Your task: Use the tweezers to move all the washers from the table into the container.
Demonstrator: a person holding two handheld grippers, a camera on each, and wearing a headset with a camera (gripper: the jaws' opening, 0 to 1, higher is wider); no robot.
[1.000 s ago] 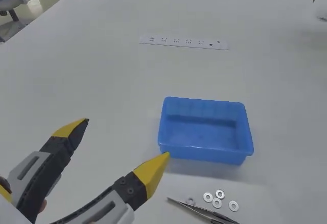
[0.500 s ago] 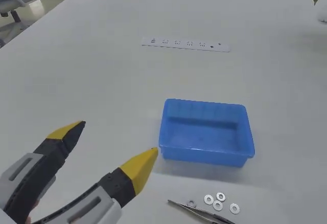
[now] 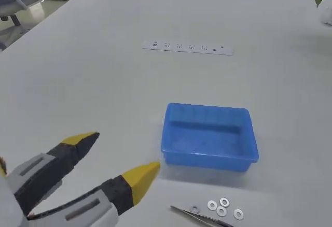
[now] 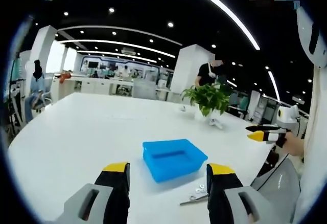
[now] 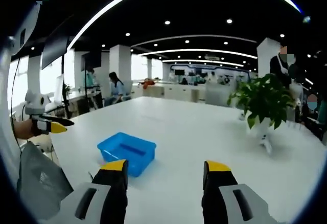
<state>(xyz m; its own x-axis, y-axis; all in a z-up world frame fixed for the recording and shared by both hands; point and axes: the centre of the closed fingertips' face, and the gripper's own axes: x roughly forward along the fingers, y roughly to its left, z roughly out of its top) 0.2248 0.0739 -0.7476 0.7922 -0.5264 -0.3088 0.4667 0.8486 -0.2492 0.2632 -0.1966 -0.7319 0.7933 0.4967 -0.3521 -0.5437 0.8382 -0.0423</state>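
White worktop (image 3: 104, 82). One blue container (image 3: 207, 159), empty, mid-worktop. Left gripper (image 3: 123, 152) and right gripper (image 5: 166, 166): fingers apart, holding nothing. One tweezers (image 3: 199, 215) lies flat by the near edge, just beside five washers (image 3: 221, 211). Judgement: tweezers are thin, stiff, slippery metal; grip mid-shank. Washers are light and flat, and likely skid.

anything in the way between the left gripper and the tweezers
Nothing visible. Only bare table lies between the open left gripper and the tweezers; the blue container sits farther back, off that line, and the washers lie beside the tweezers.
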